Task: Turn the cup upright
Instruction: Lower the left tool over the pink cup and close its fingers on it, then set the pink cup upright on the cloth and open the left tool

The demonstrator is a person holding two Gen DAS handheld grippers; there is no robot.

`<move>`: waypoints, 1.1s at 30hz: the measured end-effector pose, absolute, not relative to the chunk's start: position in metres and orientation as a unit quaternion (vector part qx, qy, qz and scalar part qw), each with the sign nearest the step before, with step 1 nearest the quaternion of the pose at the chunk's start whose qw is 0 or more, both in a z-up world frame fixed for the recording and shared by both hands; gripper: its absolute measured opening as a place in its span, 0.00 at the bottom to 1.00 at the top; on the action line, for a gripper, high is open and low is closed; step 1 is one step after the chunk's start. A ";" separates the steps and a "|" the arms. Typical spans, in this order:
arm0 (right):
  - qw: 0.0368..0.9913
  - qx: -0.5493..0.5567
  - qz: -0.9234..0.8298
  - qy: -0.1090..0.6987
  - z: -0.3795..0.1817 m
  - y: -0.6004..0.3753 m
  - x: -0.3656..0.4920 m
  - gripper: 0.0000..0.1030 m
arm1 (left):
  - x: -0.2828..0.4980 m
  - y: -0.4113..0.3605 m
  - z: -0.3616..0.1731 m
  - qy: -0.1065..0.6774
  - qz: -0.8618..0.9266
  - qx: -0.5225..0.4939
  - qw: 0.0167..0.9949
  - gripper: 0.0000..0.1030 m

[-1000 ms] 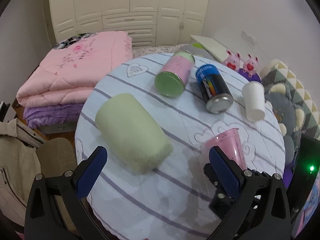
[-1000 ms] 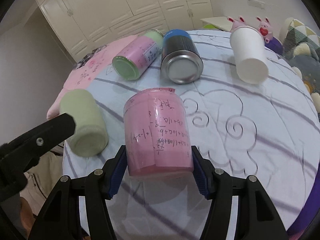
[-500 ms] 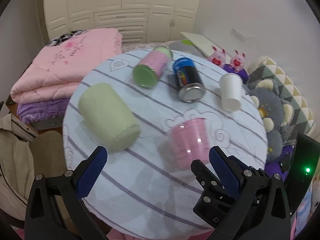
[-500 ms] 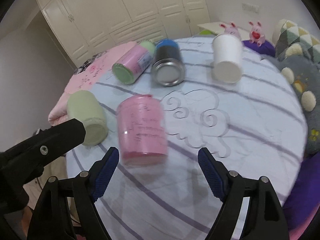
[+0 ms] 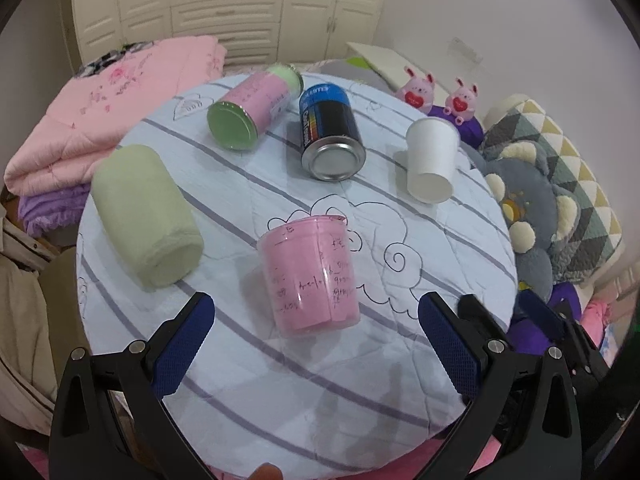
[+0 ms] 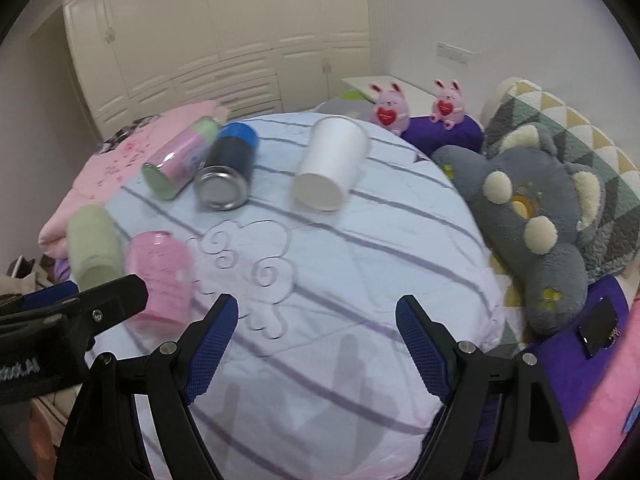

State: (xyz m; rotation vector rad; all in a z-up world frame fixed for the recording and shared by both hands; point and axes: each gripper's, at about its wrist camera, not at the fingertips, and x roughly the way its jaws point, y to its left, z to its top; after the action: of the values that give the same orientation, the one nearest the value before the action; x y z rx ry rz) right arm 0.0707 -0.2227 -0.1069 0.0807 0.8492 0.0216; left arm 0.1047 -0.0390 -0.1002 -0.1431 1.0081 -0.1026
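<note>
I've got both sets of jaws spread wide and empty: pink cup (image 5: 310,272) sits dead ahead between left gripper (image 5: 316,344) fingers, well left of right gripper (image 6: 316,344), so left is closer.

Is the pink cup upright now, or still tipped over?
Upright. The pink cup stands on the table, its wide rim on top and narrower base on the cloth, between the open left gripper fingers, untouched.

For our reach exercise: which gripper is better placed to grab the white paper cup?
Right. The white paper cup lies almost straight ahead of the open right gripper; the left gripper faces the pink cup instead.
</note>
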 end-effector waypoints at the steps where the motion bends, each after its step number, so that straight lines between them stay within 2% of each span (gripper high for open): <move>1: 0.910 0.038 0.009 0.412 -0.108 -0.226 0.072 0.80 | 0.108 -0.040 -0.103 0.486 -0.047 -0.069 0.870 1.00; 19: 0.899 0.035 0.018 0.437 -0.124 -0.234 0.107 0.80 | 0.165 -0.042 -0.145 0.546 -0.001 -0.089 0.833 0.99; 21: 0.898 0.033 0.021 0.438 -0.125 -0.233 0.110 0.80 | 0.166 -0.041 -0.147 0.546 0.003 -0.087 0.833 0.94; 22: 0.898 0.032 0.021 0.439 -0.126 -0.232 0.111 0.80 | 0.167 -0.040 -0.148 0.546 0.005 -0.089 0.833 0.86; 25: 0.897 0.033 0.024 0.439 -0.126 -0.233 0.113 0.80 | 0.170 -0.039 -0.153 0.556 -0.002 -0.096 0.826 0.85; 29: 0.896 0.031 0.026 0.442 -0.127 -0.231 0.114 0.80 | 0.171 -0.038 -0.152 0.551 0.000 -0.093 0.829 0.72; 33: 0.896 0.030 0.029 0.443 -0.126 -0.229 0.113 0.80 | 0.168 -0.040 -0.142 0.533 -0.010 -0.082 0.842 0.66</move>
State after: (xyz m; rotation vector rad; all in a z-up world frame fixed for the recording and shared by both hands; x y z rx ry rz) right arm 0.1134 -0.2295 -0.1264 0.0615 0.9171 0.0598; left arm 0.1682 -0.0404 -0.1422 -0.1722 1.1257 -0.0221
